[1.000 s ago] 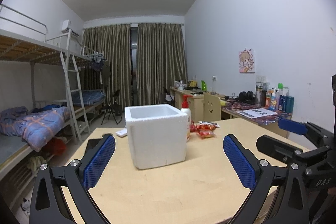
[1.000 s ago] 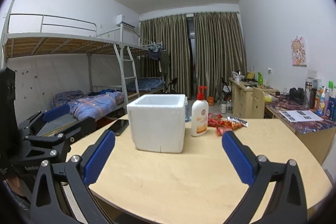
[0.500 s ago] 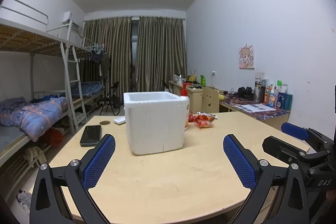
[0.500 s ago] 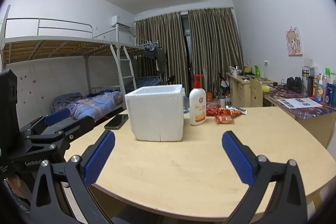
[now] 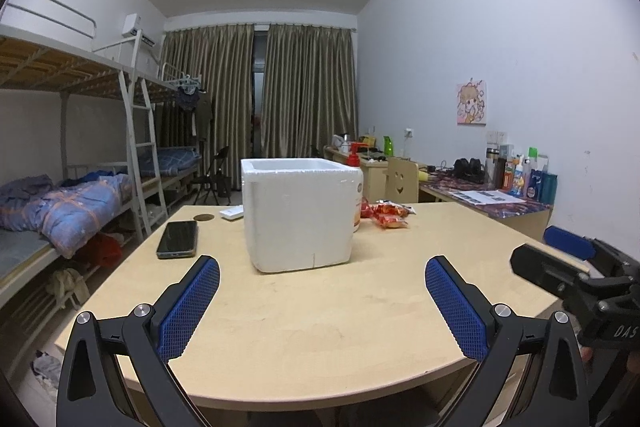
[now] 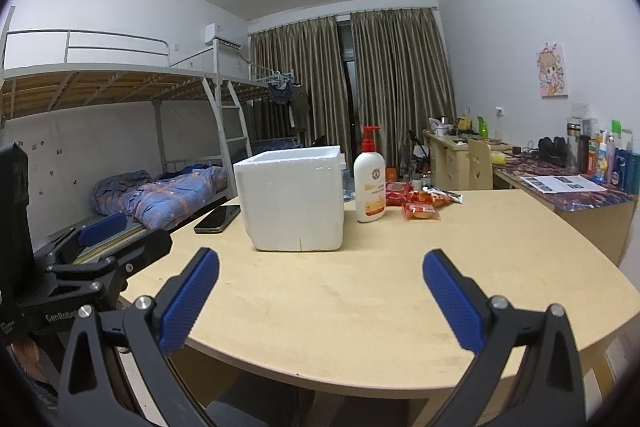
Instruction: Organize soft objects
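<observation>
A white foam box (image 5: 298, 213) stands open-topped near the middle of the round wooden table (image 5: 328, 323); it also shows in the right wrist view (image 6: 292, 203). Several red snack packets (image 5: 386, 215) lie behind it to the right, also in the right wrist view (image 6: 418, 203). My left gripper (image 5: 322, 269) is open and empty, above the table's near edge. My right gripper (image 6: 320, 263) is open and empty, level beside it to the right. The box's inside is hidden.
A lotion pump bottle (image 6: 370, 183) stands right of the box. A black phone (image 5: 178, 239) and a white remote (image 5: 232, 213) lie left of it. Bunk beds (image 5: 80, 187) line the left wall, a cluttered desk (image 5: 488, 195) the right.
Both grippers have pulled back from the table and dropped lower; the box and table look farther away. Both stay open and empty.
</observation>
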### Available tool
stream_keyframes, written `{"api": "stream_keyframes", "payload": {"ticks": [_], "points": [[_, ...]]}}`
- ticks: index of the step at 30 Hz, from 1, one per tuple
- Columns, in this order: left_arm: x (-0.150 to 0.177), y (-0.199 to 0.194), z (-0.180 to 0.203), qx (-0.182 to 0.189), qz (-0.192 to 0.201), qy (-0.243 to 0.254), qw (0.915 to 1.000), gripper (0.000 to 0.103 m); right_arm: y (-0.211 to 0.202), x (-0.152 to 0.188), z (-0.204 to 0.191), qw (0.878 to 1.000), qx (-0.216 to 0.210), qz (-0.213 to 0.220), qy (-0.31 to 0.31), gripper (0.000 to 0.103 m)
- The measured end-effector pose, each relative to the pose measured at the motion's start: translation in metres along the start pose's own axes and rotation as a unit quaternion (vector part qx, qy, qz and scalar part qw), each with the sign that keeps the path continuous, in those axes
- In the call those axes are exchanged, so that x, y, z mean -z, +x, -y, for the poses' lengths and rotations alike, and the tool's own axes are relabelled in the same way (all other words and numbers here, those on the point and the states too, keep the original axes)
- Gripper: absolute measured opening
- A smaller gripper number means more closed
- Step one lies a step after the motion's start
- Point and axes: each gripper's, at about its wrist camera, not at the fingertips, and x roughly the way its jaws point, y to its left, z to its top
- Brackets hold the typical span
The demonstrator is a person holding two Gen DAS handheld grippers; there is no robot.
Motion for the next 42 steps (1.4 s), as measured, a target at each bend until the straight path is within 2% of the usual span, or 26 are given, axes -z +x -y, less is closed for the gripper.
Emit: {"api": "stream_keyframes", "payload": {"ticks": [4,16,42], "points": [[-0.001,-0.005,0.001,-0.011,-0.004,0.006,0.9999,0.103,-0.008,0.000,-0.003,1.000,0.009,-0.002,-0.003,0.103],[0.002,-0.003,0.011,-0.008,-0.012,0.015,0.9998,0.103,-0.005,0.002,-0.001,1.000,0.005,-0.006,-0.009,0.103],[0.000,-0.009,0.009,-0.011,-0.008,0.013,0.9998,0.103,-0.004,0.005,-0.008,1.000,-0.005,-0.009,-0.015,0.103]]}}
